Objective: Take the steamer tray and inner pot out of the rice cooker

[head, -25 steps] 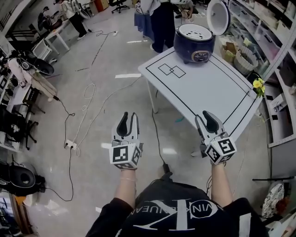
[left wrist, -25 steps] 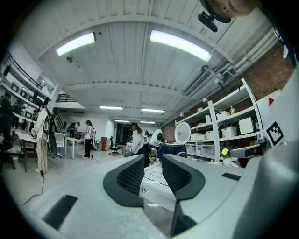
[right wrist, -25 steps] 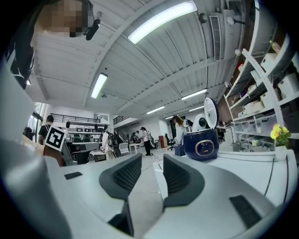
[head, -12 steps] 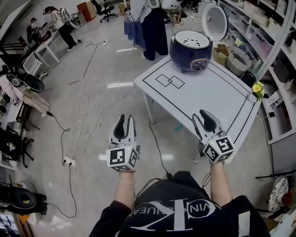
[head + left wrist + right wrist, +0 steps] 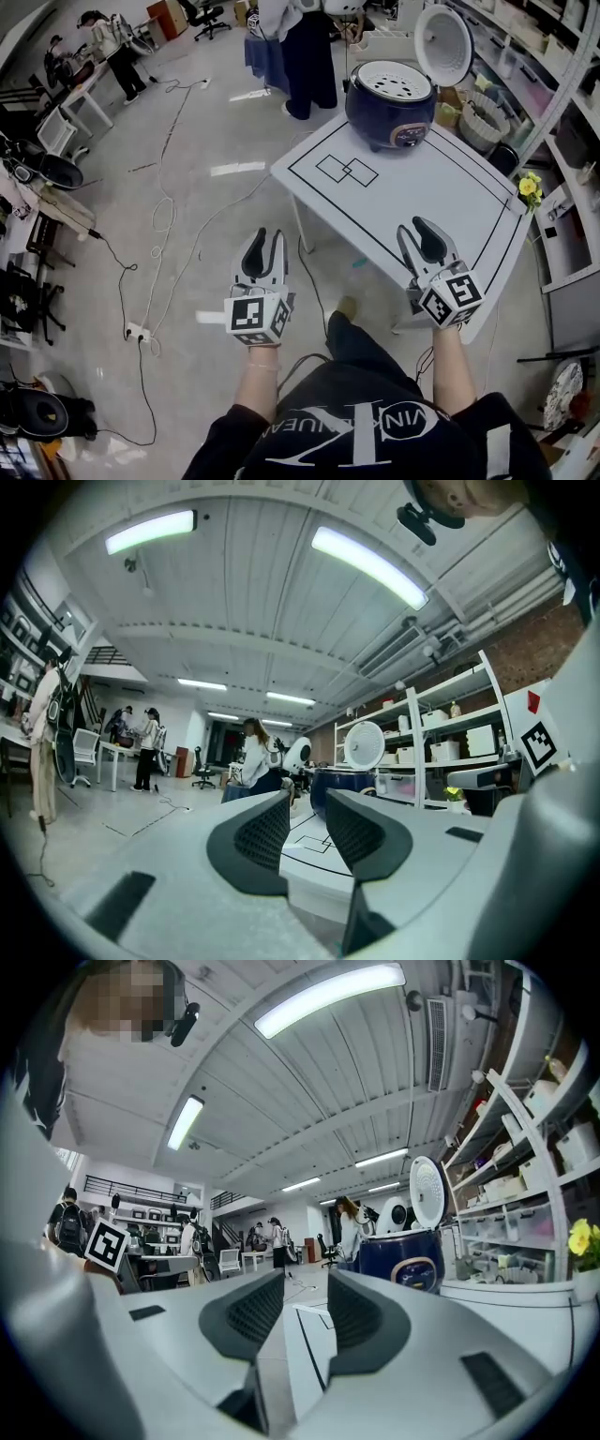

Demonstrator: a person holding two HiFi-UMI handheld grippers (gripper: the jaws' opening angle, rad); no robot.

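Looking for the rice cooker (image 5: 392, 103): where does it stand?

On the far edge of the white table (image 5: 441, 187), with its lid (image 5: 443, 37) swung up and back.

And the steamer tray (image 5: 394, 81)?

Seated in the cooker's open top, white and perforated. The inner pot lies beneath it, so I cannot see it.

What about the left gripper (image 5: 265, 236)?

It hangs over the floor, off the table's near edge, pointing level. Its jaws stand a little apart with nothing between them.

The right gripper (image 5: 415, 228)?

It is over the table's near edge, well short of the cooker. Its jaws are parted somewhat wider and are also empty.

Anything else nearby?

A person (image 5: 298, 47) stands beyond the table's far corner, and yellow flowers (image 5: 528, 186) sit by its right edge.
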